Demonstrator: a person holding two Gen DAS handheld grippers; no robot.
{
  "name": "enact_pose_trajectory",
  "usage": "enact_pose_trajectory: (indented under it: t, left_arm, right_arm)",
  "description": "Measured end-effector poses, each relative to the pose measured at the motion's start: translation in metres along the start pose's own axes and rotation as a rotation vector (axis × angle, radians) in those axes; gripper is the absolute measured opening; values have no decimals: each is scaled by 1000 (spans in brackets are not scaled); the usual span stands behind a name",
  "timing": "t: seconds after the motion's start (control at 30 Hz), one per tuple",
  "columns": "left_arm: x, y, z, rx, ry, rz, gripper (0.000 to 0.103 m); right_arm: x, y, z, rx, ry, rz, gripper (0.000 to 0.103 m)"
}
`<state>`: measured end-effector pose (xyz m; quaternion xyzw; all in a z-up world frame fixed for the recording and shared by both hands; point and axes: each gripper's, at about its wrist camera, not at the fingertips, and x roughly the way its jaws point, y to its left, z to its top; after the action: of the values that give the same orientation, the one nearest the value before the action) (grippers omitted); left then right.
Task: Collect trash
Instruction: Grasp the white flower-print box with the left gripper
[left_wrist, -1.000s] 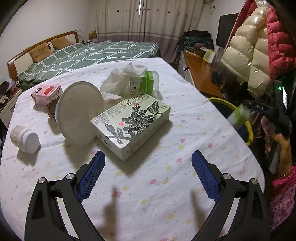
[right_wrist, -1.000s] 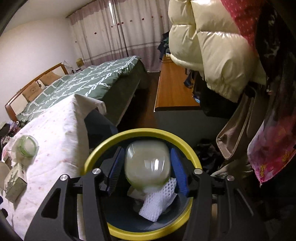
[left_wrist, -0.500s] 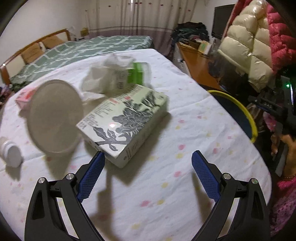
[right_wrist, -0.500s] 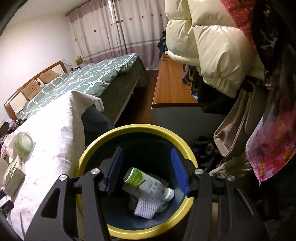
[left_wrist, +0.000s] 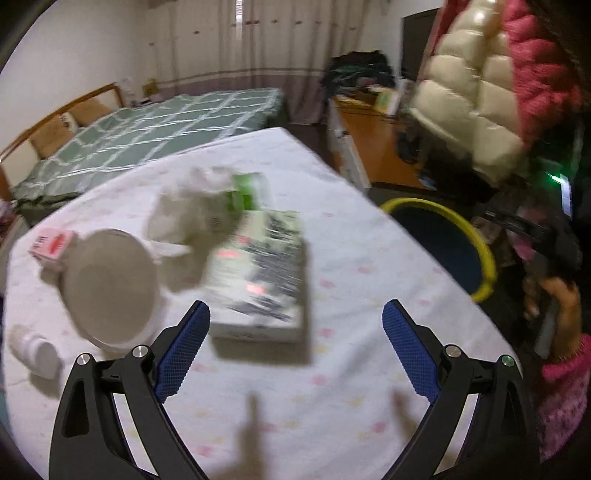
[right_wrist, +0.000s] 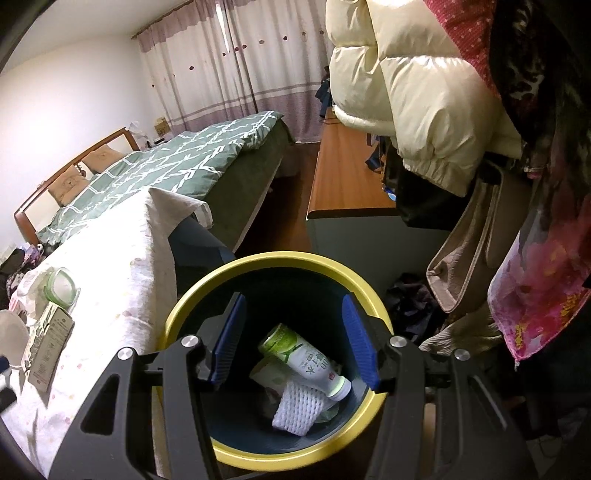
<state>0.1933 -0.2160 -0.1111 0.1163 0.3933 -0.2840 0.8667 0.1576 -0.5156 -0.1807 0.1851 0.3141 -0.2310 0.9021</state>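
My right gripper (right_wrist: 291, 306) hangs open over the yellow-rimmed blue bin (right_wrist: 277, 256), with nothing between its pads. A white bottle with a green label (right_wrist: 306, 360) lies at the bottom of the bin on a white foam net (right_wrist: 299, 408). My left gripper (left_wrist: 295, 317) is open above the table, just short of a white box with a black flower print (left_wrist: 262, 280). Beyond the box lie crumpled tissue (left_wrist: 181, 214) and a green-lidded jar (left_wrist: 245, 192). The left wrist view is blurred.
A paper plate (left_wrist: 110, 288), a pink box (left_wrist: 51, 245) and a small white bottle (left_wrist: 35, 349) lie on the left of the dotted tablecloth (left_wrist: 332, 369). The bin rim (left_wrist: 484, 258) stands off the table's right edge. Jackets (right_wrist: 424, 92) hang above the bin; a bed and a wooden desk lie beyond.
The right gripper let go of the bottle, which dropped into the bin. The left gripper moved closer to the flower-print box and rolled slightly.
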Motion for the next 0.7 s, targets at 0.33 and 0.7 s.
enact_pose_trajectory:
  t: [0.33,0.7]
  left_arm:
    - [59,15,24,7,120,29,93]
    - [92,21,27,-16,197,56,75]
  right_arm:
    - [2,13,-4,-21,18,23,53]
    - [7,11,-8,-11,42,47,53]
